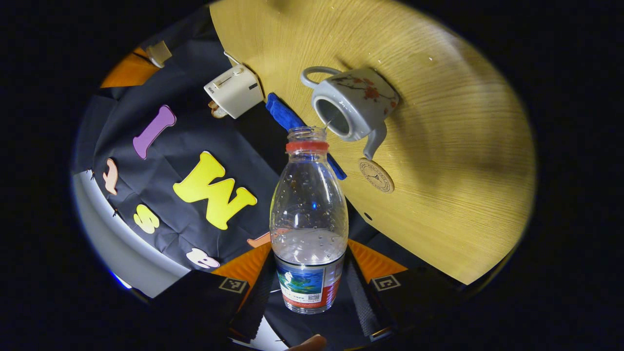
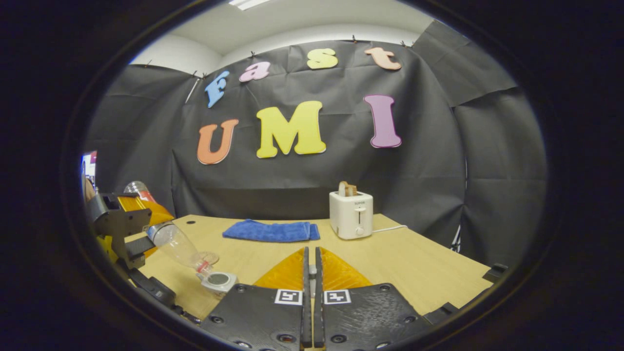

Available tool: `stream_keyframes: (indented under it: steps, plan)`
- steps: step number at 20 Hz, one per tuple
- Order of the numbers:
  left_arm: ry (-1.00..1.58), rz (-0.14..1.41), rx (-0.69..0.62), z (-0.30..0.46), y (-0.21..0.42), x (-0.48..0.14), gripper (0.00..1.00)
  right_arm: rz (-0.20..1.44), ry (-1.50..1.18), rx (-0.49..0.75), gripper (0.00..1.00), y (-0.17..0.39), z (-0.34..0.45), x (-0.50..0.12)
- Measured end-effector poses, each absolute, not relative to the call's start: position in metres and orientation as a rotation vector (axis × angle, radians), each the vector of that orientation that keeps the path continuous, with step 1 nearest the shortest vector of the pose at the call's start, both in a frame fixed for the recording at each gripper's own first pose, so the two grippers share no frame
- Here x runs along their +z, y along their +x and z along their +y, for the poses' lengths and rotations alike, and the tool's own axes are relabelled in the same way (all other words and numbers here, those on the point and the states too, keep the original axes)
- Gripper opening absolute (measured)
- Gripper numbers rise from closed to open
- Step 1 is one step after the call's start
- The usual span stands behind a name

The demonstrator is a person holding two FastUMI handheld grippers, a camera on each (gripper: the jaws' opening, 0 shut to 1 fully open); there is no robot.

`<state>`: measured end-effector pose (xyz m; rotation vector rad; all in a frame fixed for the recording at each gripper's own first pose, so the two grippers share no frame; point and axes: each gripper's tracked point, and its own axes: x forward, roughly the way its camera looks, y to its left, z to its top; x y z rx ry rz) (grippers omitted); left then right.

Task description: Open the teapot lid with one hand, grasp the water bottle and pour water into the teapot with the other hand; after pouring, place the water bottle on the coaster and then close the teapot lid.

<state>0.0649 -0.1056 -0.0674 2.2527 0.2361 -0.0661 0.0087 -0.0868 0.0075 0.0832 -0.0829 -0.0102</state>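
My left gripper (image 1: 310,287) is shut on a clear water bottle (image 1: 308,214) with a red neck ring and no cap, gripping its labelled base. The bottle is tipped, its mouth right at the open top of the white flowered teapot (image 1: 353,105), and a little water lies in it. A round coaster (image 1: 376,175) lies by the spout. In the right gripper view, the left gripper (image 2: 141,243) tilts the bottle (image 2: 180,248) over the teapot (image 2: 218,280) at lower left. My right gripper (image 2: 312,273) is raised beside them, its fingers almost together on a pale sliver, seemingly the teapot lid.
On the wooden table (image 2: 414,263), a folded blue towel (image 2: 270,230) and a white toaster (image 2: 351,214) with its cord sit at the back, near the black cloth wall. The same towel (image 1: 285,114) and toaster (image 1: 234,90) lie just behind the teapot.
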Motion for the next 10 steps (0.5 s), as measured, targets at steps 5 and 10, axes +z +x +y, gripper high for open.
stream_keyframes:
  steps: [5, 10]
  plan:
    - [2.256, 0.244, -0.074, -0.1057, 0.0639, -0.0690, 0.78, -0.083, 0.082, -0.009, 0.01, 0.0092, -0.0853, 0.0078]
    - [2.232, 0.248, -0.079, -0.1017, 0.0645, -0.0669, 0.77, -0.082, 0.076, -0.004, 0.01, 0.0096, -0.0824, 0.0066]
